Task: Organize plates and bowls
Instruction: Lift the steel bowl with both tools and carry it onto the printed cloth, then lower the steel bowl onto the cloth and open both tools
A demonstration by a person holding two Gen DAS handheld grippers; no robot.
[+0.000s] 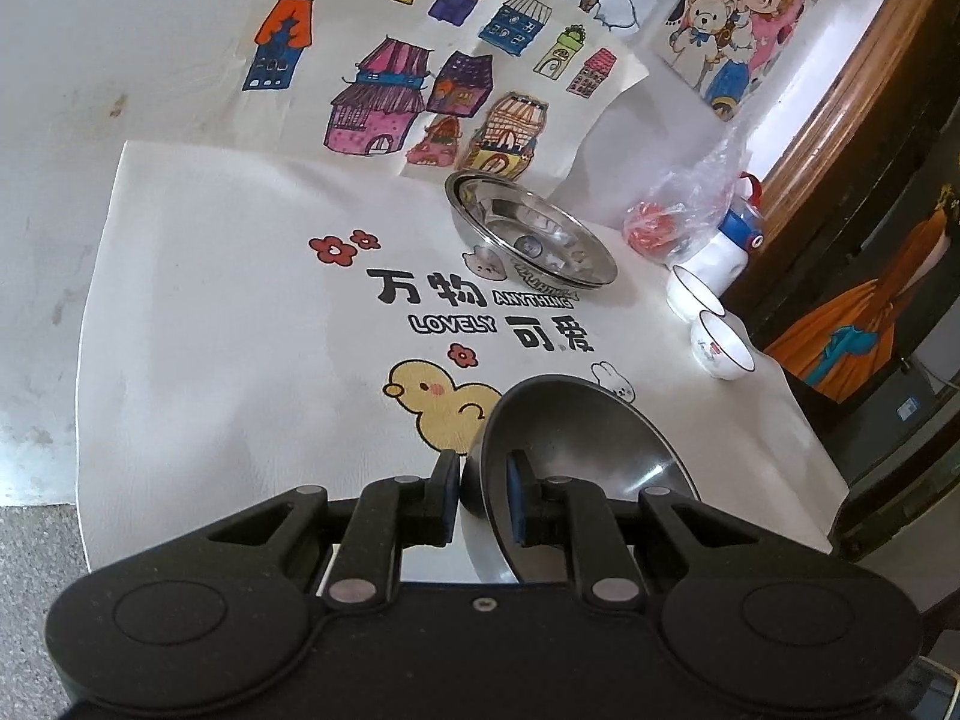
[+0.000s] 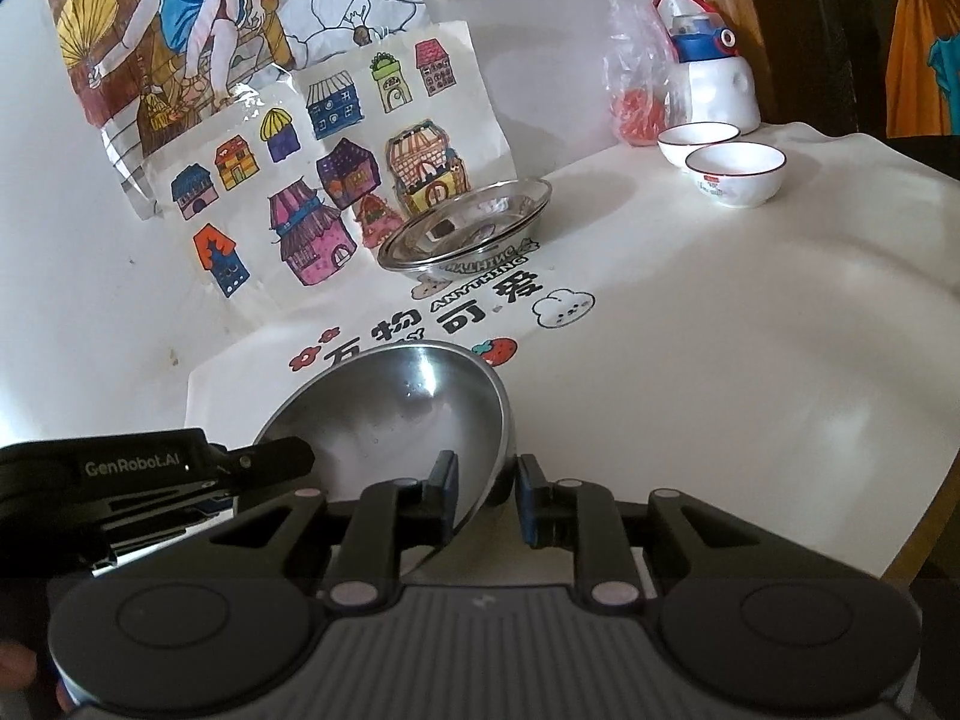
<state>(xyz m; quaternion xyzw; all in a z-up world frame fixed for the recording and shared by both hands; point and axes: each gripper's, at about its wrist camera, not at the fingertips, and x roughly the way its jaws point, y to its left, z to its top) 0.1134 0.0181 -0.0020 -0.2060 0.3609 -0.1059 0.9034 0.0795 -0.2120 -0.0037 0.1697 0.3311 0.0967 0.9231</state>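
Trouble looked likeliest at the steel bowl (image 2: 414, 414), tilted near the mat's (image 1: 210, 300) front edge: left gripper (image 1: 483, 498) and right gripper (image 2: 487, 495) each pinched opposite rims, so uneven pulls could twist it loose. Its underside stayed hidden, and how many steel plates (image 1: 534, 234) were stacked was hard to tell.

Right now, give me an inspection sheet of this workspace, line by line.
Surface: white printed mat on a pale table, against a wall.
Job's things: steel bowl gripped on opposite rims; stacked steel plates near the wall; two white ceramic bowls at the far right.
Clutter: plastic bag with red contents; white water bottle.
Grippers: left gripper and right gripper each clamp the bowl's rim.
Cables: nothing seen.
Surroundings: children's drawings on the wall; wooden frame at right.
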